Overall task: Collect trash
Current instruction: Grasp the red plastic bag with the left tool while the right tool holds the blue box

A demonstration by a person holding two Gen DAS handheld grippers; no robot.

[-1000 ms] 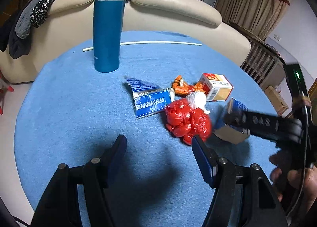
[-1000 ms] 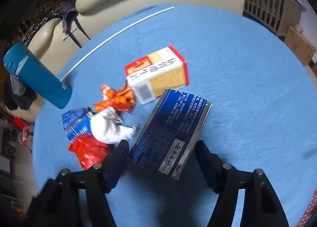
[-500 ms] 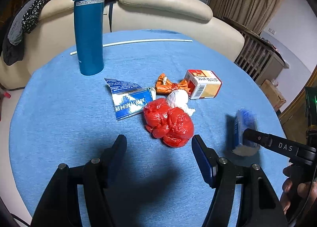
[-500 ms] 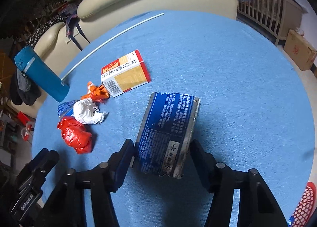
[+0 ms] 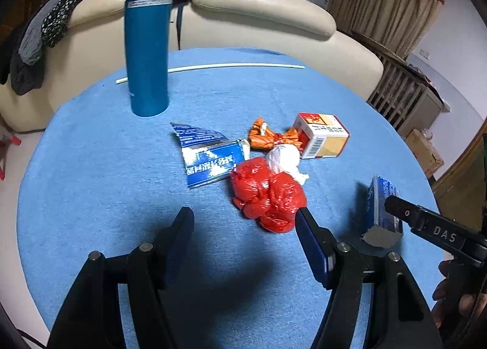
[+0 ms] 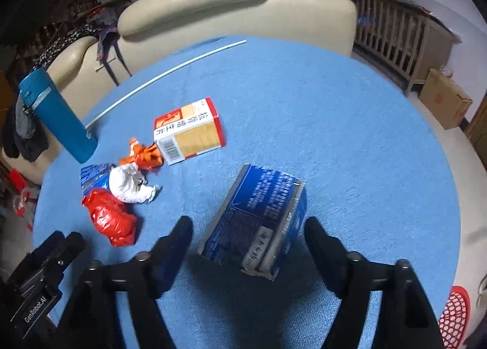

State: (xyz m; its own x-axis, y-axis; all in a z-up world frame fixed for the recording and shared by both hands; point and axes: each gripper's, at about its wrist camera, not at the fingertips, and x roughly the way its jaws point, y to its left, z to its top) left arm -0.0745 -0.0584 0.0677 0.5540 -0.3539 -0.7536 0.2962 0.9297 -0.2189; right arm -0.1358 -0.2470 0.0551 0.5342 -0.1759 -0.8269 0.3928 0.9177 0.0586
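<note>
Trash lies on a round blue table [image 5: 91, 166]. A crumpled red bag [image 5: 268, 193] lies just ahead of my open left gripper [image 5: 243, 221], near its right fingertip. Beyond it are a white tissue wad [image 5: 283, 157], a blue wrapper [image 5: 207, 154], an orange wrapper [image 5: 264, 136] and a red-and-white carton [image 5: 322, 136]. My right gripper [image 6: 248, 227] is open with a dark blue box [image 6: 258, 218] between its fingers, tilted, with gaps on both sides. The box also shows in the left wrist view [image 5: 382, 206].
A tall teal flask [image 5: 147, 35] stands at the table's back left, in front of a long white rod [image 5: 213, 67]. A cream sofa [image 5: 258, 23] curves behind the table. A red mesh basket [image 6: 455, 315] sits below the table's right edge.
The right gripper carried the blue box away from the pile toward the near right, then its fingers spread off the box. The left gripper shifted slightly, staying open.
</note>
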